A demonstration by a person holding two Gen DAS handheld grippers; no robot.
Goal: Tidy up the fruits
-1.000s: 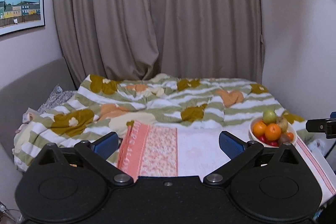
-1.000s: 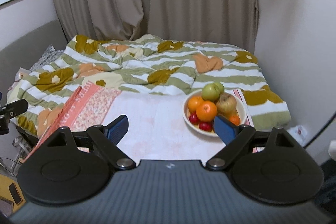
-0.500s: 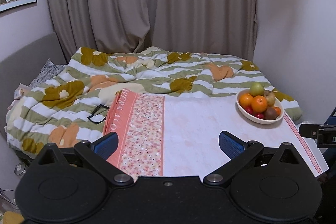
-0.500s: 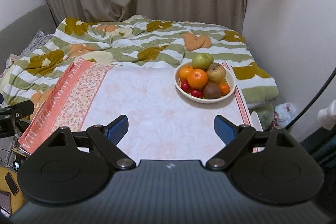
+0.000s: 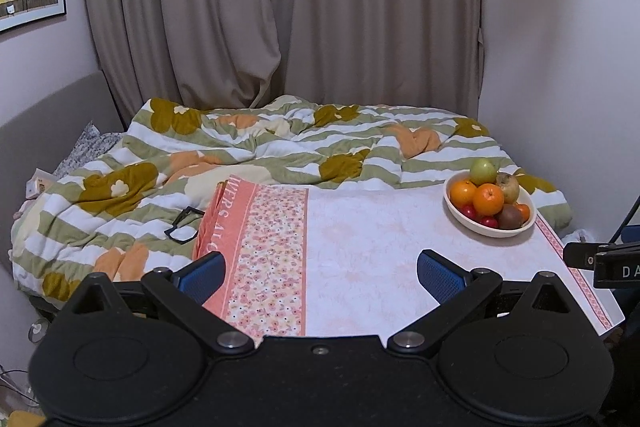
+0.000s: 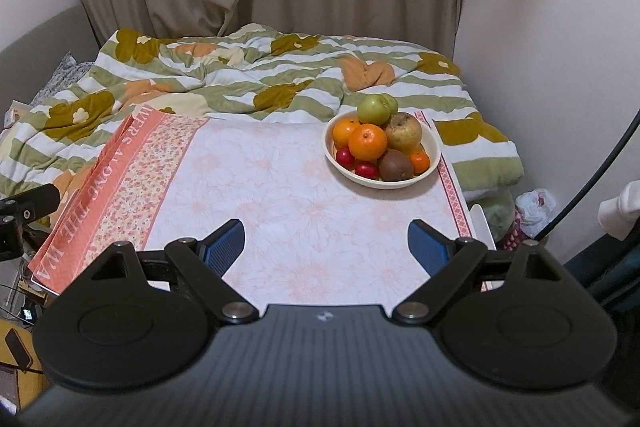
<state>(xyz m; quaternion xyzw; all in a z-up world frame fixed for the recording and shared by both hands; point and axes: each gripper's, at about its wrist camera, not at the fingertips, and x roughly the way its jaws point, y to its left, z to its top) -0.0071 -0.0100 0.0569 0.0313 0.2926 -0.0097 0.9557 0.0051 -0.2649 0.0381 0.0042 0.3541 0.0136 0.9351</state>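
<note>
The fruits [image 6: 376, 141] lay heaped in a bowl [image 6: 434, 147] near the table's [image 6: 280, 211] far right corner. Both grippers, left [image 5: 320, 273] and right [image 6: 326, 243], hung wide open and empty (whether sorting was ahead or finished, unclear).

In the bowl [image 6: 434, 159] sit two green apples [image 6: 373, 109], two large oranges [image 6: 367, 141], one small orange [image 6: 420, 162], two red fruits [image 6: 366, 169], one kiwi [image 6: 395, 165], one yellowish pear [image 6: 405, 131].
</note>
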